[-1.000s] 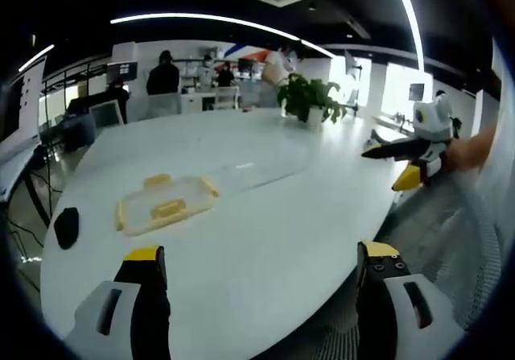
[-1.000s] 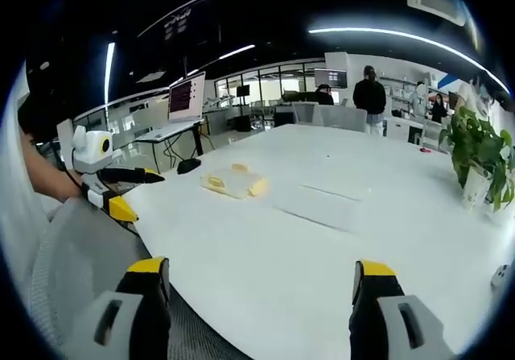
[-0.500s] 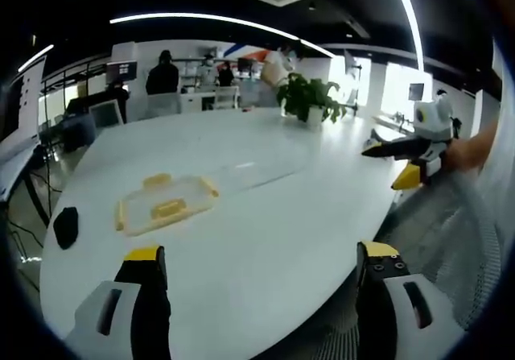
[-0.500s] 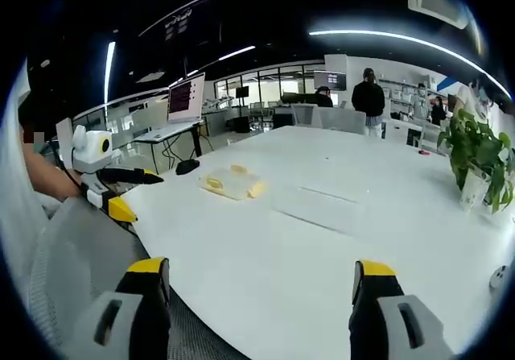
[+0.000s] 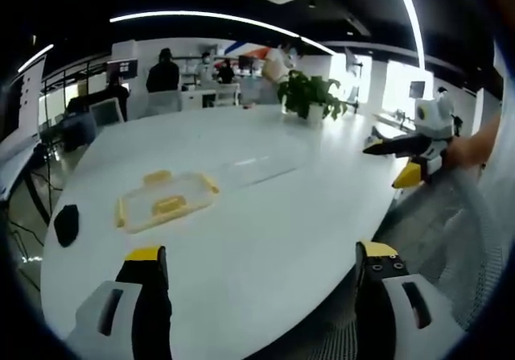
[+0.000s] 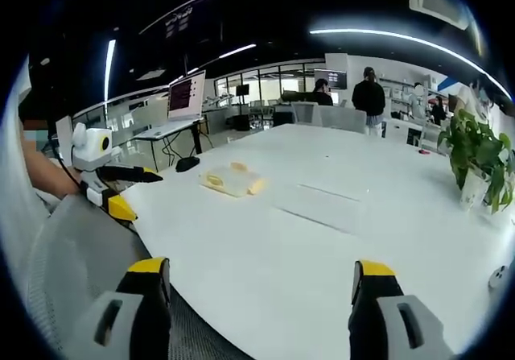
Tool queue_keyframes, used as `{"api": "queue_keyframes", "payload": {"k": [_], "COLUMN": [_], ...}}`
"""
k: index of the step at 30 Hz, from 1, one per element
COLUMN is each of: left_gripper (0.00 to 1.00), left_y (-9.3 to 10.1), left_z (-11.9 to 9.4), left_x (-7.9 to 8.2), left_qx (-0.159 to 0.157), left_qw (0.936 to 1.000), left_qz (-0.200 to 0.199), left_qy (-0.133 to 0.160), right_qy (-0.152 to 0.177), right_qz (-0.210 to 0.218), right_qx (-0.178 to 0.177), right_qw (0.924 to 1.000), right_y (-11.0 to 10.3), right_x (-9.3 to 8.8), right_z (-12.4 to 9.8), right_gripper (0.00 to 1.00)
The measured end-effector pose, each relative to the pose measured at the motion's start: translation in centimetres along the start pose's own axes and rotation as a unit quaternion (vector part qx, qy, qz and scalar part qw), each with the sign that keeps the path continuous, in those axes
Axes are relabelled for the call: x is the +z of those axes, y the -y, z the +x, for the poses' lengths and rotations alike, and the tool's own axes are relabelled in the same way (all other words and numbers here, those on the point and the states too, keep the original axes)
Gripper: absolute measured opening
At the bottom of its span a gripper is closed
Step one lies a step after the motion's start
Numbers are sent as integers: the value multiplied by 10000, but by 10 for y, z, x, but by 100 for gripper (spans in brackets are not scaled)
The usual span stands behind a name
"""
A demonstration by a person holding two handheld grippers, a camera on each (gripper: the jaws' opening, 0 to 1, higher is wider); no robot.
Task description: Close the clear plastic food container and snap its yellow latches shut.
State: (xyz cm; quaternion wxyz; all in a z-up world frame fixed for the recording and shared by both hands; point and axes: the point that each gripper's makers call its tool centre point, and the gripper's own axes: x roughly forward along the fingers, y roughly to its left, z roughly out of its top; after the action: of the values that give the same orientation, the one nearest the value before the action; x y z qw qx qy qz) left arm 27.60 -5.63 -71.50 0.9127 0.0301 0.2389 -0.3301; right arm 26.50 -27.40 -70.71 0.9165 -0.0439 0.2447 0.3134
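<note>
A clear plastic container (image 5: 165,201) with yellow latches rests on the white table (image 5: 265,231), left of centre in the left gripper view. Its clear lid (image 5: 256,169) lies flat on the table beside it, apart from it. In the right gripper view the container (image 6: 232,181) sits at the far left of the table and the lid (image 6: 318,206) nearer the middle. My left gripper (image 5: 261,291) is open, back from the table edge, and shows again as the left gripper (image 6: 109,189). My right gripper (image 6: 256,300) is open too, seen as the right gripper (image 5: 406,160).
A black mouse-like object (image 5: 66,225) lies near the table's left edge. A potted plant (image 5: 310,98) stands at the far side. A mesh chair (image 6: 76,255) is below the table edge. People stand by desks (image 6: 368,96) in the background.
</note>
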Motion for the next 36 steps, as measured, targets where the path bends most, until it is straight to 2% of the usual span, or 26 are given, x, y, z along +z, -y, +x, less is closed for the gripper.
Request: {"api": "queue_keyframes", "payload": {"k": [5, 10, 13, 17, 21, 23, 26, 30, 36], "left_gripper": [95, 95, 95, 94, 94, 95, 95, 96, 94], "left_y": [2, 5, 4, 4, 2, -1, -1, 3, 0], "left_z": [0, 0, 0, 1, 0, 0, -1, -2, -1], "left_x": [1, 2, 1, 2, 1, -2, 4, 5, 2], "left_qx": [-83, -148, -121, -128, -52, 47, 30, -40, 16], "left_qw": [9999, 9999, 9998, 9999, 10000, 10000, 9999, 9998, 9999], "left_qz": [-101, -1, -111, -62, -49, -78, -43, -104, -87], "left_qy": [42, 50, 59, 74, 69, -13, 137, 157, 68], "right_qy": [14, 40, 17, 31, -102, -49, -33, -42, -25], "right_qz": [-14, 43, 31, 124, 48, -2, 24, -58, -74], "right_qx": [-33, -64, -56, -46, -68, -40, 58, 67, 312], "right_qw": [10000, 10000, 10000, 9999, 9999, 10000, 10000, 10000, 9995], "right_y": [1, 3, 2, 4, 4, 3, 0, -1, -8], "right_x": [1, 1, 0, 2, -4, -1, -1, 0, 0], "right_z": [0, -2, -2, 0, 0, 0, 0, 0, 1], "right_gripper": [95, 93, 92, 91, 91, 92, 92, 91, 91]}}
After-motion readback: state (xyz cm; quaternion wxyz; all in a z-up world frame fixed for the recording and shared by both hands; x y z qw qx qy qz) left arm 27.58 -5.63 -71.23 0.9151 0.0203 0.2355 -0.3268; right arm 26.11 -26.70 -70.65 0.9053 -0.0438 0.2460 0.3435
